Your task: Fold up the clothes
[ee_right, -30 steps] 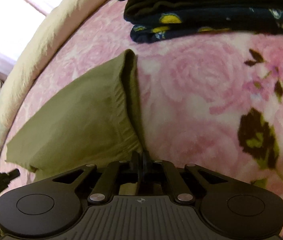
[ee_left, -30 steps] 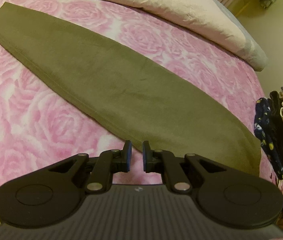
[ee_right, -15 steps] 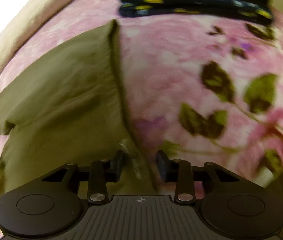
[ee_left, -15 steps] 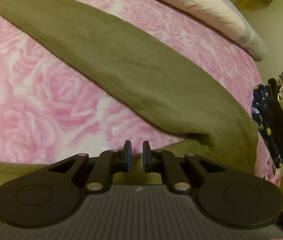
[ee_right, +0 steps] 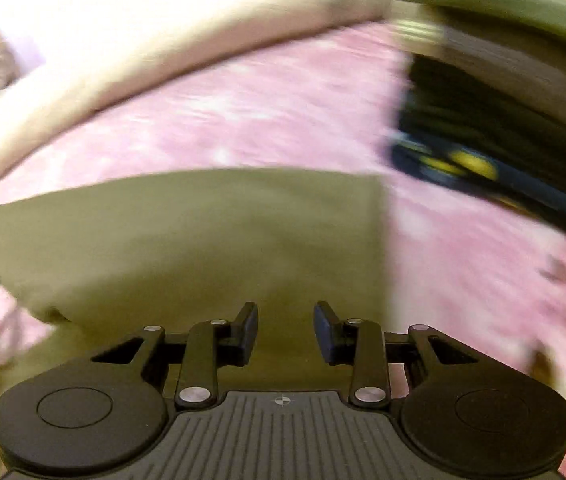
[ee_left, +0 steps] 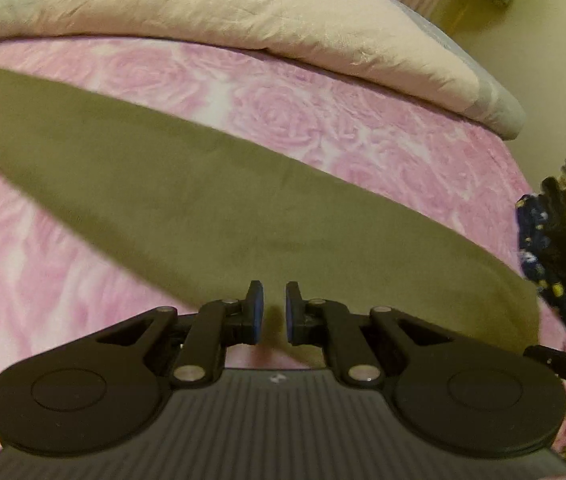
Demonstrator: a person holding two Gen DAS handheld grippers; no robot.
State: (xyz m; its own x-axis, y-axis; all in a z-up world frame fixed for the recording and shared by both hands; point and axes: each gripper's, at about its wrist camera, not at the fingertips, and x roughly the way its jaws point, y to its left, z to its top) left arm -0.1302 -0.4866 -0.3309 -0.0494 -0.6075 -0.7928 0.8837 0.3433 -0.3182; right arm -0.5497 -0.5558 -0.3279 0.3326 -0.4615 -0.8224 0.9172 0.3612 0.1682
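An olive-green garment (ee_left: 203, 208) lies flat as a long band across the pink rose blanket (ee_left: 363, 120). My left gripper (ee_left: 274, 292) hovers over its near edge, its pads a narrow gap apart with nothing between them. In the blurred right wrist view the garment's end (ee_right: 203, 232) shows a straight edge on the right. My right gripper (ee_right: 286, 312) stands open above that cloth with nothing between its fingers.
A stack of folded clothes (ee_left: 555, 256), dark blue patterned at the bottom (ee_right: 483, 132), sits on the bed to the right of the garment. A beige duvet (ee_left: 243, 8) lies along the far side. A black tool part (ee_left: 563, 364) pokes in at the right edge.
My right gripper has let go of the garment's folded edge, opened, and swung sideways over the cloth. My left gripper drew off past the bed's edge, then came back over the garment's near edge.
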